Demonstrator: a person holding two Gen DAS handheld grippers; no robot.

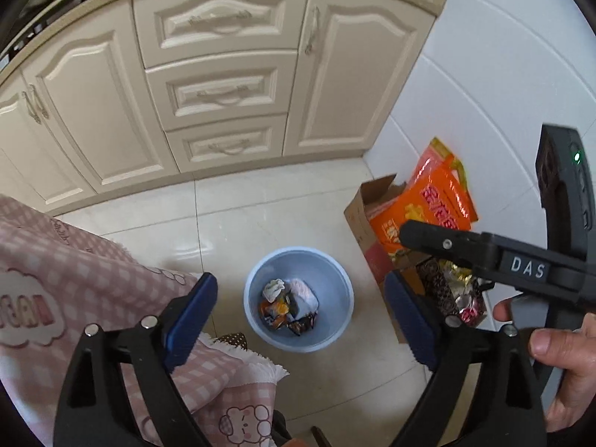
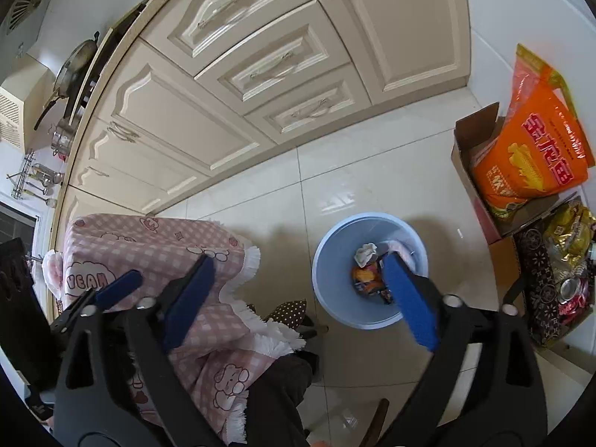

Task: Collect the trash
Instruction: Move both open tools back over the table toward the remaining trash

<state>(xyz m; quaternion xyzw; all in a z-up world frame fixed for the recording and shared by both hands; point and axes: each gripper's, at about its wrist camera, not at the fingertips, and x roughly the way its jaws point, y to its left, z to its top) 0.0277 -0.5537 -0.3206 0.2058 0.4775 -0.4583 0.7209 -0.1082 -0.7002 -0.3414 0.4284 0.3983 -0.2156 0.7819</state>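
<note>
Blue plastic bin is sitting on the tiled floor, already holding wrappers and crumpled paper.
Left gripper and right gripper are both hovering above it, jaws wide and empty; drop step looks done, so fetching more trash seems next.

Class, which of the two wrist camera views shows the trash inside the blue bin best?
The left wrist view. There the blue bin sits clear between the open fingers, so the trash inside shows whole. In the right wrist view, one blue finger of the right gripper crosses the bin and hides part of the trash.
</note>
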